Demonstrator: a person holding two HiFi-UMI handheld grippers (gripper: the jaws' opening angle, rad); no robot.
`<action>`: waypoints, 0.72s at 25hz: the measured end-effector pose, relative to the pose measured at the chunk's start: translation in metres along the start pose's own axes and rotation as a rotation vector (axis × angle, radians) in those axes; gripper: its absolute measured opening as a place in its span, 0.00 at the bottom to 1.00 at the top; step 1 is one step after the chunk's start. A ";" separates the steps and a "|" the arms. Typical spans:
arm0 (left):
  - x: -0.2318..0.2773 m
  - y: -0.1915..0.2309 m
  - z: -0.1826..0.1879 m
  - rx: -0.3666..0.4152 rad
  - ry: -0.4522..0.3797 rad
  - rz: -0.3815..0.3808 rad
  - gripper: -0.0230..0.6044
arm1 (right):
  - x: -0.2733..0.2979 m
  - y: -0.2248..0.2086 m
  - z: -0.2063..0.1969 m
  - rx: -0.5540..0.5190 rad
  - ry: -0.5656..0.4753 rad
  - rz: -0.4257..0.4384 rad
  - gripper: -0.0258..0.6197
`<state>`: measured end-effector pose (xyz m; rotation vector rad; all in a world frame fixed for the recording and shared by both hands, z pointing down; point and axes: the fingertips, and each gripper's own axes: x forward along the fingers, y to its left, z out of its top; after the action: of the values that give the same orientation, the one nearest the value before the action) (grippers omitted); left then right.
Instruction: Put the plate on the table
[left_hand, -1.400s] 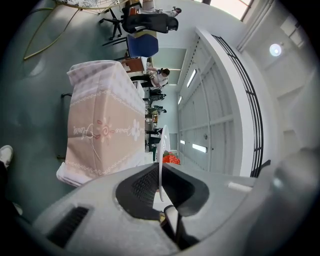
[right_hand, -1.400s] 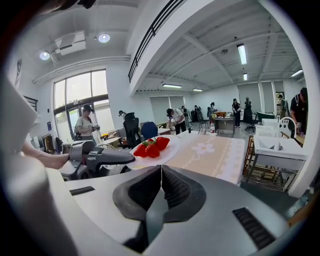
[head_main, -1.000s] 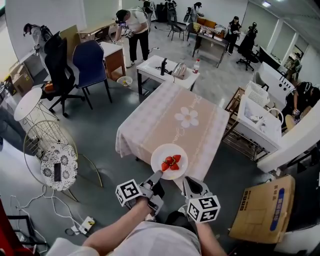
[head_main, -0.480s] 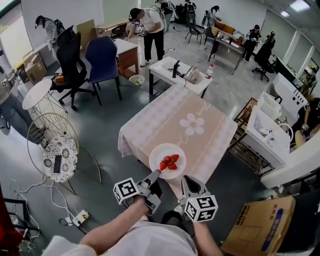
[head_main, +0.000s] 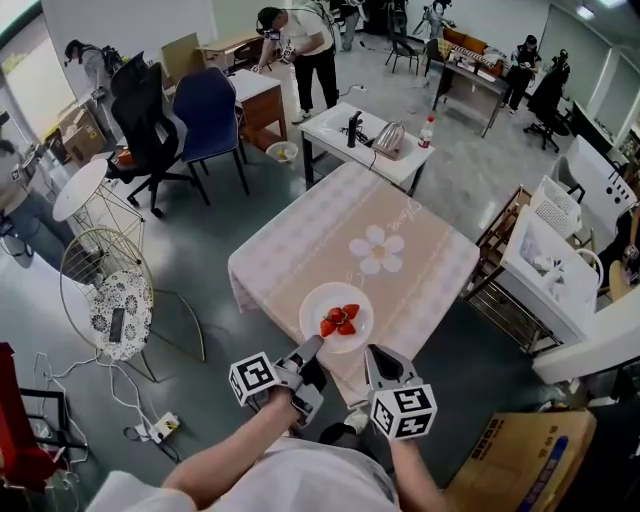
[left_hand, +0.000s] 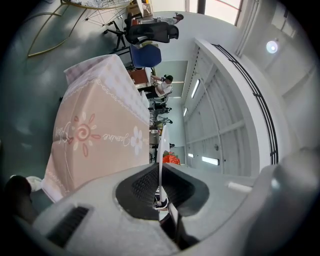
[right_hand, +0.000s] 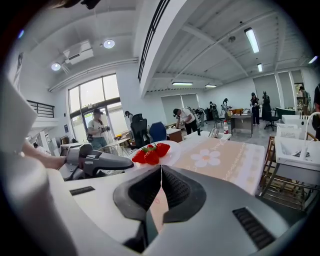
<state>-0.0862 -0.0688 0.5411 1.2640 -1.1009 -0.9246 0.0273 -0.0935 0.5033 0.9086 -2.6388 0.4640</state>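
We are seeing the plate (head_main: 320, 300) edge-on in the left gripper view; we cannot tell whether it is touching the table (head_main: 330, 230). The left gripper (head_main: 313, 348) is clamping its glossy white rim at 7 o'clock. The right gripper (head_main: 370, 352), at 5 o'clock, is pressing its jaws together, empty. Red strawberries (head_main: 340, 320) are lying on it.

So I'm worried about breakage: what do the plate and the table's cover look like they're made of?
The plate: white, smooth, thin-rimmed, with a slight sheen. It could be ceramic or melamine; the look leaves that open. The tablecloth: soft, matte, pale pink fabric, judging by the way its edges drape and hang over the sides.
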 end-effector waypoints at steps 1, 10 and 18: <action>0.007 0.000 -0.002 0.007 -0.004 0.006 0.06 | 0.001 -0.008 0.001 0.004 -0.001 0.006 0.05; 0.048 -0.006 -0.017 0.023 -0.047 0.018 0.06 | 0.009 -0.052 0.008 0.020 0.010 0.080 0.05; 0.063 -0.004 -0.015 0.020 -0.050 0.044 0.06 | 0.023 -0.065 0.011 0.044 0.022 0.110 0.05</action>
<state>-0.0562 -0.1257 0.5448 1.2344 -1.1754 -0.9186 0.0489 -0.1589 0.5156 0.7691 -2.6776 0.5569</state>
